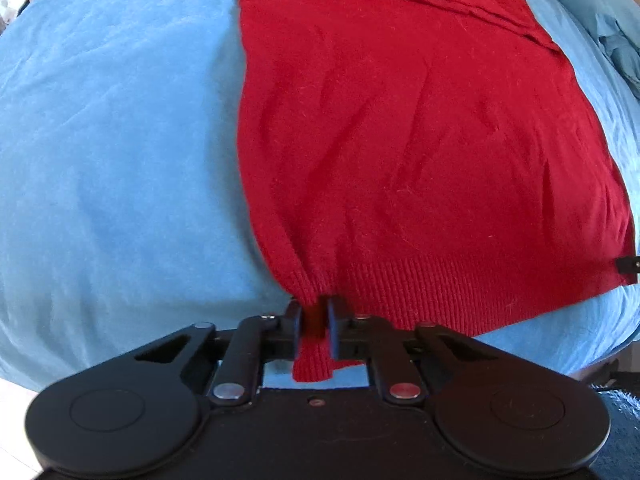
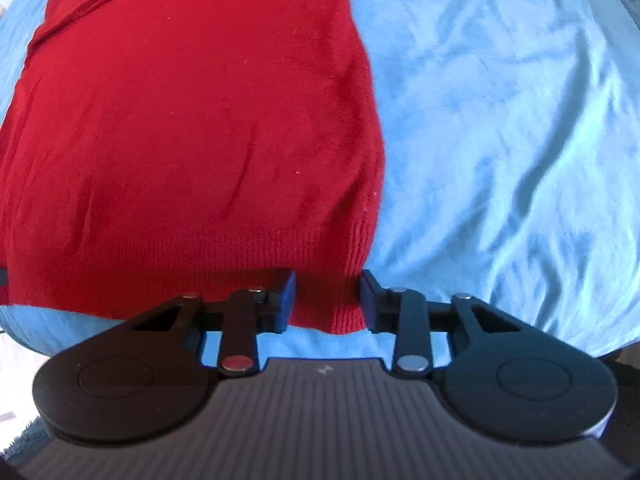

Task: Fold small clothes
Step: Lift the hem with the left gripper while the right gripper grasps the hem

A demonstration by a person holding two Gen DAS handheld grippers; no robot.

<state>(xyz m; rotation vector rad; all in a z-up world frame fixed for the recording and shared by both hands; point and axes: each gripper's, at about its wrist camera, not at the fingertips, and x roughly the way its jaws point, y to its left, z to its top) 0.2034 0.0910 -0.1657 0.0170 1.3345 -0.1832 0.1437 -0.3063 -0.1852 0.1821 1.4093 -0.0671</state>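
A red knit sweater [image 1: 420,140] lies flat on a light blue bedsheet [image 1: 120,160], its ribbed hem toward me and a folded band across its far end. My left gripper [image 1: 314,308] is shut on the hem at the near left corner, and the knit bunches between its pads. In the right wrist view the same sweater [image 2: 192,120] fills the left half. My right gripper [image 2: 328,284] stands over the near right hem corner. Its jaws are partly apart, and the ribbed cloth lies flat and unpinched between them.
The blue sheet [image 2: 500,140] runs wrinkled to the right of the sweater. A crumpled blue cloth [image 1: 620,52] lies at the far right. A dark blue shaggy rug [image 1: 624,412] shows below the bed's near edge.
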